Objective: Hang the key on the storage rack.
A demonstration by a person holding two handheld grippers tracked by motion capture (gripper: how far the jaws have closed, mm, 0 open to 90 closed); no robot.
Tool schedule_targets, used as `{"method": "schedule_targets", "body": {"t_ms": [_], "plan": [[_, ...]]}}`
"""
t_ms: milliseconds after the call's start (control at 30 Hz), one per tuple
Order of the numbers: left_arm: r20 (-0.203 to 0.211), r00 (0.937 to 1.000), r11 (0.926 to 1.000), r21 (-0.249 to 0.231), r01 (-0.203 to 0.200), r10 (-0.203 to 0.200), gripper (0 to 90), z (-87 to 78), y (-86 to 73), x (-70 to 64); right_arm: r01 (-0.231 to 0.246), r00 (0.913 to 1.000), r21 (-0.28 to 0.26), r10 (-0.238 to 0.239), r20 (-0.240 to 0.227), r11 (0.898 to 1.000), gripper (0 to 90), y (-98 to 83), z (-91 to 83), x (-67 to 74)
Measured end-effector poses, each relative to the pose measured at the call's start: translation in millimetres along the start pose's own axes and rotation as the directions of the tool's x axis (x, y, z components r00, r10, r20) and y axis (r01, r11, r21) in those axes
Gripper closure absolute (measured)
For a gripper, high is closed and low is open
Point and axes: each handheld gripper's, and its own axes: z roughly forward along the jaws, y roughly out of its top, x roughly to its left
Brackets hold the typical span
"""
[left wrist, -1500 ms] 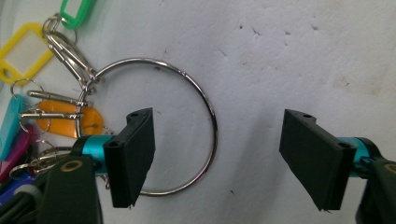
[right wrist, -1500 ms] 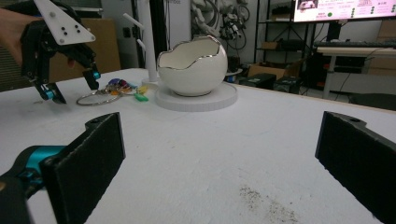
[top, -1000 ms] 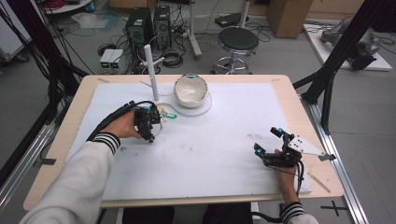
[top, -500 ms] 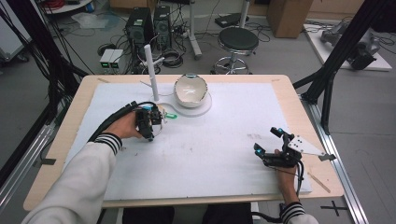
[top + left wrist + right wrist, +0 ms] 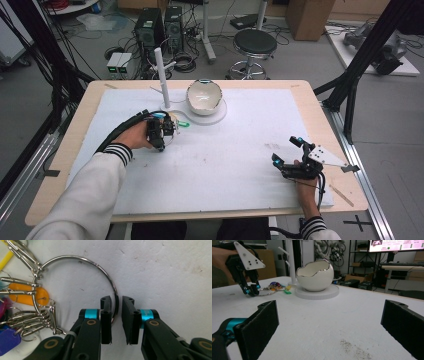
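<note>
A bunch of keys (image 5: 180,123) with coloured tags lies on the white mat beside the round base. Its large steel ring (image 5: 75,257) lies flat. My left gripper (image 5: 116,300) points down onto the mat with the ring's wire between its jaws. The jaws have just been closing, a narrow gap still shows and the right pad (image 5: 128,315) stands clear of the wire. From above, the left gripper (image 5: 169,128) sits just left of the keys. My right gripper (image 5: 287,151) rests at the mat's right front, open wide (image 5: 332,315) and holding nothing.
A white egg-shaped bowl (image 5: 203,95) stands on a round white base (image 5: 216,118) at the back middle. A white post stand (image 5: 161,75) rises just left of it. The right gripper view shows the bowl (image 5: 315,275) and the left gripper (image 5: 252,291) beyond.
</note>
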Motion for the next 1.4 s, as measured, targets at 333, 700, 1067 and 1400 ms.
{"method": "schedule_targets", "body": {"t_ms": [333, 700, 1067, 1400], "plan": [[0.004, 1.0, 1.0, 0.004, -0.008, 0.008, 83.1, 0.4, -1.0, 0.5, -0.001, 1.0, -0.001, 0.001, 0.0, 1.0, 0.9, 0.0, 0.0, 0.0], [0.023, 0.9997, 0.9998, 0.016, -0.012, 0.011, 85.0, 0.4, 0.3, 1.3, 0.0, 1.0, 0.0, 0.0, 0.0, 1.0, 0.9, 0.0, 0.0, 0.0], [-0.002, 1.0, 0.9991, -0.042, -0.008, 0.007, 85.2, -11.4, -3.6, 3.9, -0.007, 1.0, 0.002, 0.007, 0.001, 1.0, 0.9, 0.0, -0.3, 0.0], [-0.089, 0.9912, 0.9743, -0.211, 0.077, -0.098, 86.7, -48.5, -20.6, 8.6, -0.002, 1.0, 0.0, 0.002, 0.001, 1.0, 0.9, 0.0, 0.0, 0.1]]}}
